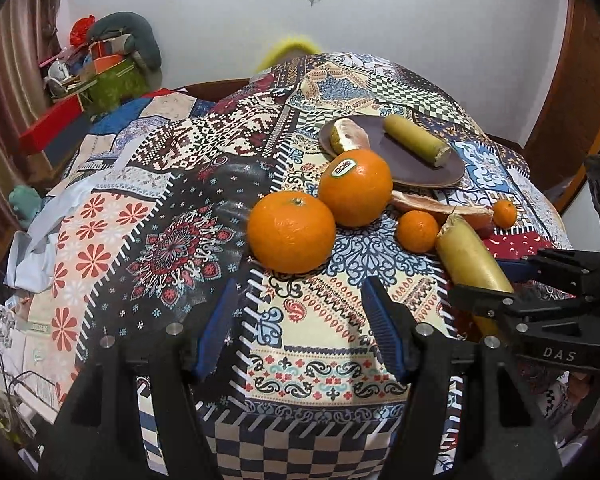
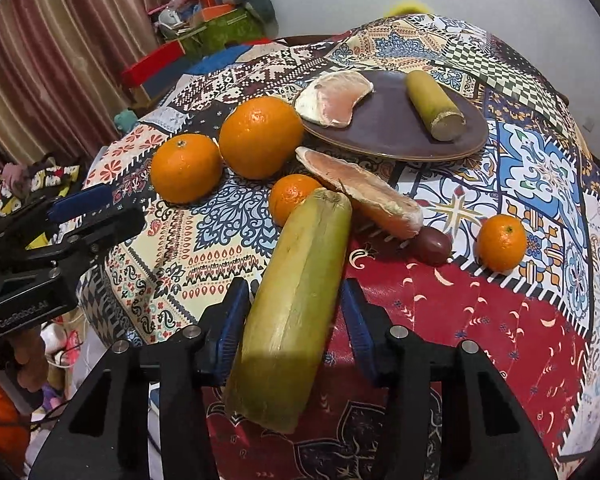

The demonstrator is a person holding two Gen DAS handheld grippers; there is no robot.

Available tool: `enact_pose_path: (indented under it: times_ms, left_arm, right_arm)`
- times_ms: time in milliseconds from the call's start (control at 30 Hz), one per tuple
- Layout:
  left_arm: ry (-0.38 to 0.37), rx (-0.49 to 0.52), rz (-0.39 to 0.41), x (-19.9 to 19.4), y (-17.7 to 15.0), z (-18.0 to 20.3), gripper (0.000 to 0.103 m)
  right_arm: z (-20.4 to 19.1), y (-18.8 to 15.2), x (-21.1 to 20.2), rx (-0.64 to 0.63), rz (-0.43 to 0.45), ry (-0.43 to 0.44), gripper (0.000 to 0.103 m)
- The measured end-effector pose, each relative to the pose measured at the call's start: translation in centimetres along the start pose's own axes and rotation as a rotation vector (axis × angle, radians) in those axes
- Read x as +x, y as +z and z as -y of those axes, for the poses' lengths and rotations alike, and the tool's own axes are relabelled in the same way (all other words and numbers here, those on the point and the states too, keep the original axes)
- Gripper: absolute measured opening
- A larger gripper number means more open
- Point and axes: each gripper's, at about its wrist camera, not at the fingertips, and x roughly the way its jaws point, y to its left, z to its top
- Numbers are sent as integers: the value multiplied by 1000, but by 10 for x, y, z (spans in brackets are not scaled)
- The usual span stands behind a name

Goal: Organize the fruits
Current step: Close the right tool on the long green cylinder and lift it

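Patchwork cloth covers the desk [image 2: 500,320] and fills most of both views.

The left gripper [image 1: 300,292] takes up the bottom of the left wrist view. Its jaws stand wide with only cloth between them, just below the left orange [image 1: 291,232]. The right gripper [image 2: 294,286] sits at the bottom centre of the right wrist view. Its jaws are narrow around the long cane [image 2: 296,300]. The left pad lies against the cane and the right pad sits just beside it. Whether they press on it I cannot tell.

The long cane runs from the bottom centre up toward the middle of the frame. Its top end is in front of the middle mandarin [image 2: 290,196].

A dark oval plate [image 2: 392,128] lies in the upper right. On it are the plate slice [image 2: 334,98] of pomelo at its left and the short cane [image 2: 434,106] at its right, apart from each other.

The right orange [image 2: 261,136] is just left of the plate, and the left orange is beside it, lower left.

The loose slice [image 2: 364,196] of pomelo lies on the cloth below the plate, slanting down to the right. The right mandarin [image 2: 501,242] sits alone at mid right. A small dark fruit [image 2: 434,246] rests at the loose slice's lower end.
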Motion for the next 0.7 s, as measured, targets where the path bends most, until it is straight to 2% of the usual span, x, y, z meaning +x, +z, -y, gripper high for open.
enact_pose_path:
  times_ms: [200, 267, 467, 700]
  left_arm:
    - [-16, -13, -10, 2, -1, 2, 64]
    - [-6, -5, -3, 2, 0, 3, 64]
    - [4, -15, -8, 5, 6, -1, 64]
    - [16, 1, -1, 10, 18, -2, 64]
  right_arm:
    - [-2, -2, 0, -12, 29, -3, 40]
    - [-2, -3, -4, -19, 29, 6, 34]
    - [4, -7, -18, 1, 61, 20, 34]
    - [8, 3, -47, -3, 145, -1, 34]
